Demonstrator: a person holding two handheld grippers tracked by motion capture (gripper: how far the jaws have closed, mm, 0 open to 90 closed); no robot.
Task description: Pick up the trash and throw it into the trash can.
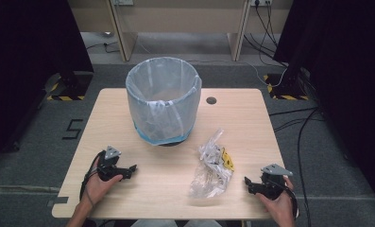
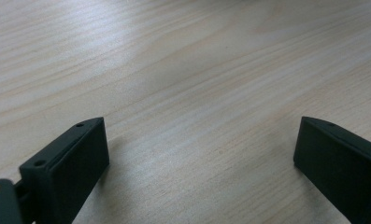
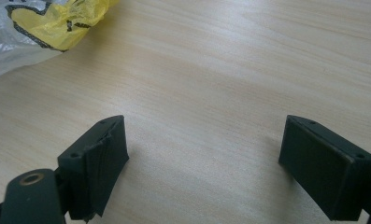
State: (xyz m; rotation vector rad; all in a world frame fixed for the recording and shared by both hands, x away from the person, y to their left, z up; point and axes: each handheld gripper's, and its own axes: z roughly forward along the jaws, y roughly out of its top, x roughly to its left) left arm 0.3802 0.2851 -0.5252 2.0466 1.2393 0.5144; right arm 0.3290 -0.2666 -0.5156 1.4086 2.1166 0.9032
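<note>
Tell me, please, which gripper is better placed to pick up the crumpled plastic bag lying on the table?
The right gripper. It rests open close beside the crumpled plastic bag, which shows just ahead of its fingers in the right gripper view. The left gripper, also open, lies farther away across bare table.

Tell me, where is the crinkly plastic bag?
In the high view the crinkly plastic bag lies on the table, in front of the lined bin, nearer the right claw.
</note>
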